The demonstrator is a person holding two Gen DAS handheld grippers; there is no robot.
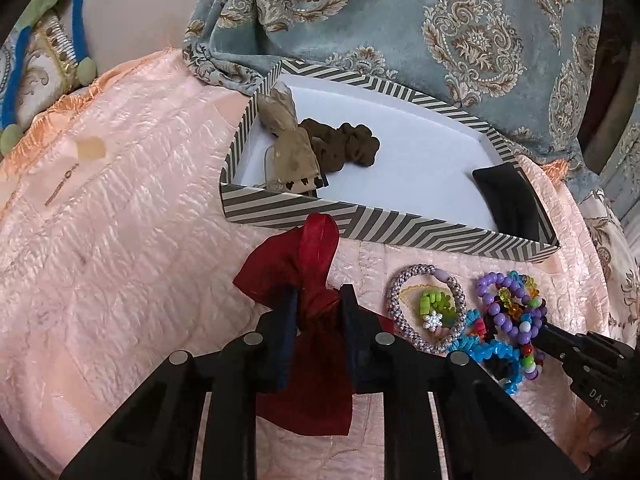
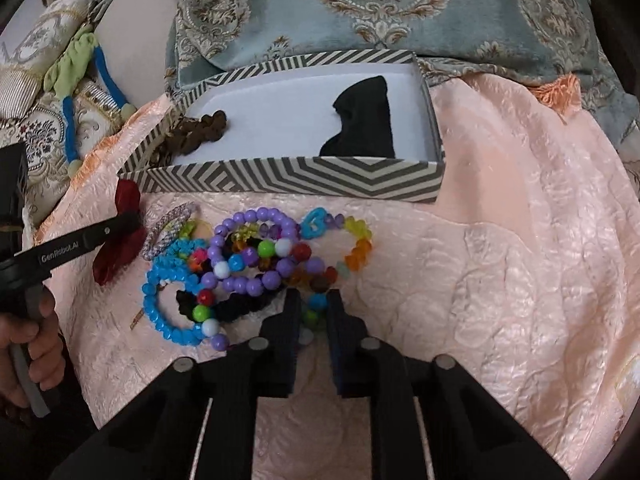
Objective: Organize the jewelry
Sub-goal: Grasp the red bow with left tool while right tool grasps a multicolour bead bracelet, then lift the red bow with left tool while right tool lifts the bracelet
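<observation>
Across the whole scene we see a peach quilted bedspread (image 2: 500,240), with a blue-grey damask cloth (image 1: 440,32) heaped behind it and a patterned cushion with a blue and green cord (image 1: 78,20) at the far left.

Against that cloth sits a grey-and-white striped box (image 1: 384,228) with a white floor. At its left end we find a beige gauze pouch (image 1: 290,148) and a brown scrunchie (image 1: 344,144) touching it; at its right end lies a black cloth pouch (image 2: 366,120).

Just in front of the box, on the bedspread, lies a heap of jewelry: a purple bead bracelet (image 2: 256,248), a blue bead bracelet (image 2: 168,300), a clear orange and yellow one (image 2: 358,240), a strand of mixed coloured beads (image 2: 208,312) and a braided lilac hair tie (image 1: 424,312) ringing a small snowflake charm (image 1: 433,321).

Our left gripper (image 1: 318,304) has its fingers pressed in on the gathered neck of a red gauze pouch (image 1: 304,264), left of the heap and near the box's front wall. Our right gripper (image 2: 314,308) is pinched onto a few beads at the near edge of the heap, a blue bead showing between its tips. A hand (image 2: 28,344) grips the left tool's handle.
</observation>
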